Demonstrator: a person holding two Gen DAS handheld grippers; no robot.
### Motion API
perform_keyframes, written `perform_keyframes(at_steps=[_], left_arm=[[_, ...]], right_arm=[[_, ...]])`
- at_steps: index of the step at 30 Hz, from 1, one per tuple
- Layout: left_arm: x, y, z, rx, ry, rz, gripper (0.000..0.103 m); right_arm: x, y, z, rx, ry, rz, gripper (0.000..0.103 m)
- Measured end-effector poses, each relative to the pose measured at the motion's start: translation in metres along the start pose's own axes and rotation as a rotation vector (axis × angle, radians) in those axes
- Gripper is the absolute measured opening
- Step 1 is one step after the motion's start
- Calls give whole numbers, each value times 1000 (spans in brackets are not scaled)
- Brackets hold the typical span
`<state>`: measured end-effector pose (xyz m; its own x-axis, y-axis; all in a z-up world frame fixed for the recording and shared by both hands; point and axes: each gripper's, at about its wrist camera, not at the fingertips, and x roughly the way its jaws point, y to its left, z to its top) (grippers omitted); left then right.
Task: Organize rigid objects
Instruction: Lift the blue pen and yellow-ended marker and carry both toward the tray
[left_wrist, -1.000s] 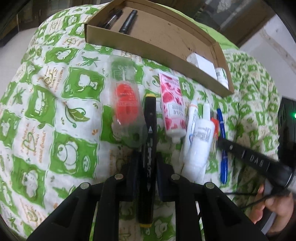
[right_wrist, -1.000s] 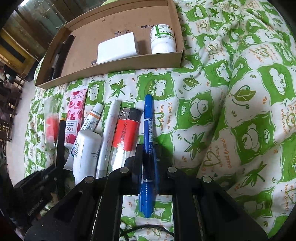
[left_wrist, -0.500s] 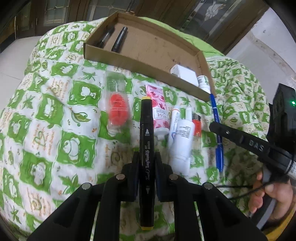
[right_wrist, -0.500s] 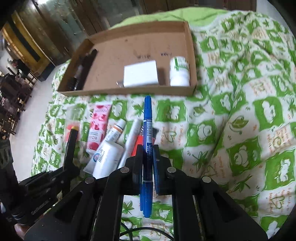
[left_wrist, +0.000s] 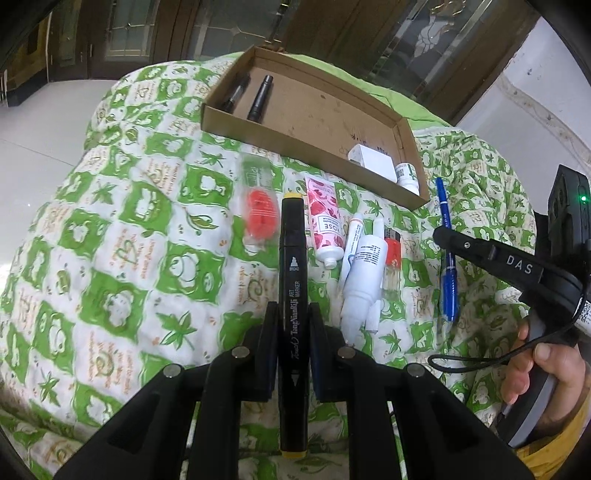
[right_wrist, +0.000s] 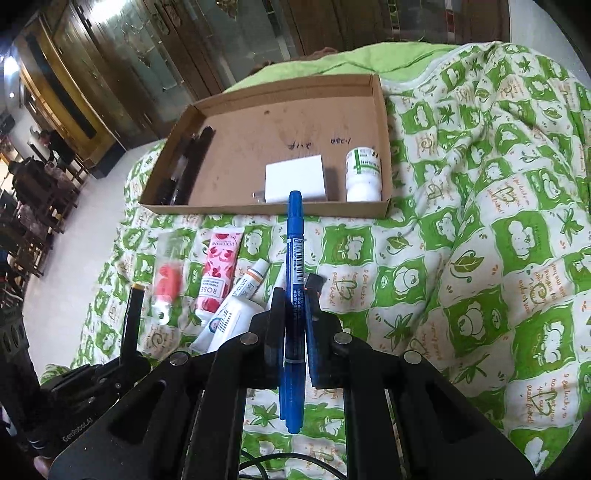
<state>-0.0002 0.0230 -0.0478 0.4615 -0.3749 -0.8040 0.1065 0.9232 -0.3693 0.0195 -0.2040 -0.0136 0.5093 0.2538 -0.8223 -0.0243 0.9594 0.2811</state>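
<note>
You now hold the black marker in your left gripper and the blue pen in your right gripper, both lifted clear of the quilt since a second ago.

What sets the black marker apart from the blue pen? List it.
The black marker is thick, with yellow ends; the blue pen is slimmer and all blue. The marker is clamped in the left gripper, the pen in the right gripper. Both are held lengthwise, pointing toward the cardboard box.
</note>
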Motion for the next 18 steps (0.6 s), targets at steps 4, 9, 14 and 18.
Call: perform_keyframes(at_steps=[4, 9, 14, 18], left_arm=[[-8, 3, -2, -3, -26, 14, 13], [-22, 4, 9, 10, -72, 43, 13], [-36, 2, 23, 32, -120, 42, 13], [-37, 3, 32, 35, -136, 28, 13]], right_arm=[[-12, -4, -1, 6, -27, 8, 9], [-21, -6, -3, 20, -54, 24, 9], [-24, -1, -2, 15, -71, 35, 9], [-23, -1, -2, 24, -70, 58, 9]])
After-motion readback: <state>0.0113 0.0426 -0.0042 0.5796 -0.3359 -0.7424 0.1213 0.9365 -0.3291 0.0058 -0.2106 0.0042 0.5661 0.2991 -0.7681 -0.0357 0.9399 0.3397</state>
